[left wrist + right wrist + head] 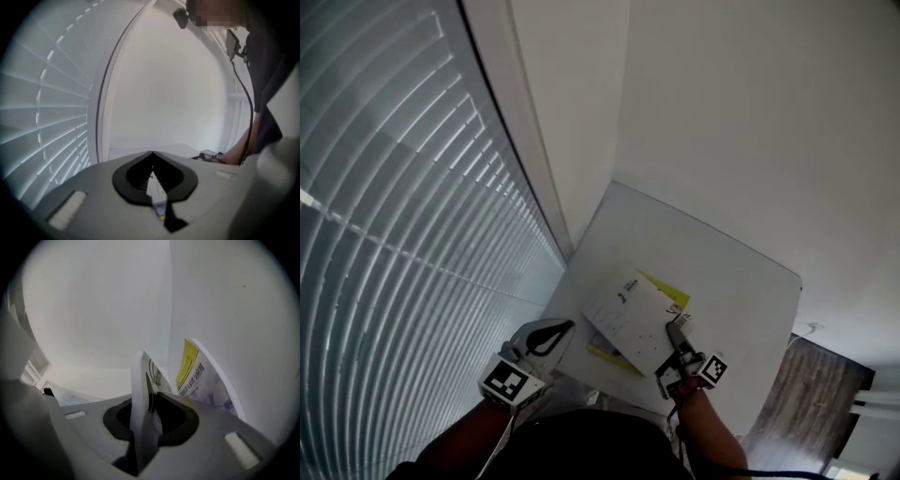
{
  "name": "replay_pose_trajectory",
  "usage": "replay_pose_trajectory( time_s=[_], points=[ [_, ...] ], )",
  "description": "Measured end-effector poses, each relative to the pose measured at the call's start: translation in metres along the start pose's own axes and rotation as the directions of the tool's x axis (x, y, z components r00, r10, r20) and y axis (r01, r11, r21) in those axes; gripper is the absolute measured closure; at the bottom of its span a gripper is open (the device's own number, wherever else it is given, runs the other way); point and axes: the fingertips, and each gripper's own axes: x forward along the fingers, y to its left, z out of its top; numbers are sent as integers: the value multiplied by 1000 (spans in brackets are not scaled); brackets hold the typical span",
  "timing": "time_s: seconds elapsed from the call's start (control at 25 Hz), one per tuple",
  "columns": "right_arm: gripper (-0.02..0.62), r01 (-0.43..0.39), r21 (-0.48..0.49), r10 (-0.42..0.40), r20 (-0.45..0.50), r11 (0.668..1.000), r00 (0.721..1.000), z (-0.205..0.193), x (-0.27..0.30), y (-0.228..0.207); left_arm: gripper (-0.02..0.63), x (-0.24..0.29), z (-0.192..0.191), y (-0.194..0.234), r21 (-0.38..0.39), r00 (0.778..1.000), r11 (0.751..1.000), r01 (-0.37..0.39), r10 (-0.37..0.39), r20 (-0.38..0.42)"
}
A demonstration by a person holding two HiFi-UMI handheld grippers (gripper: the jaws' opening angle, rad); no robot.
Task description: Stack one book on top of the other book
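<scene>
A white book (628, 319) lies slanted over a yellow-covered book (673, 292) in the middle of the white table (731, 272). My right gripper (675, 336) is shut on the white book's near right edge. In the right gripper view that book's edge (139, 418) stands between the jaws of my right gripper (147, 394), with a wedge of space between it and the yellow-labelled book (188, 364) beneath. My left gripper (562, 330) hovers at the table's near left edge, apart from both books. In its own view the left gripper (151, 161) has its tips together and holds nothing.
Window blinds (394, 234) fill the left side, and a white wall rises behind the table. Dark wooden floor (811, 394) shows past the table's right edge. The person's forearm (239, 150) reaches in at the right of the left gripper view.
</scene>
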Motion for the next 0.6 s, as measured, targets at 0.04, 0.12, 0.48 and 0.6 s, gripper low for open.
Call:
replay_pose_trajectory(
  time_s=[0.04,0.12,0.48,0.6],
  points=[
    [523,8,-2,-8,2,1000,1000,0,-1,-2,600,0,-2,1,3,1000,1000,-1,1,-3],
    [523,23,-1,-23,8,1000,1000,2,-2,-6,600,0,3,1,-8,1000,1000,-1,1,2],
    [523,112,-49,-112,-4,992,994,3,-7,-19,600,-4,-6,5,8,1000,1000,-10,10,6],
    [523,151,-87,-153,-20,985,988,3,-6,-18,600,-3,6,-1,-16,1000,1000,1,-1,14]
  ],
)
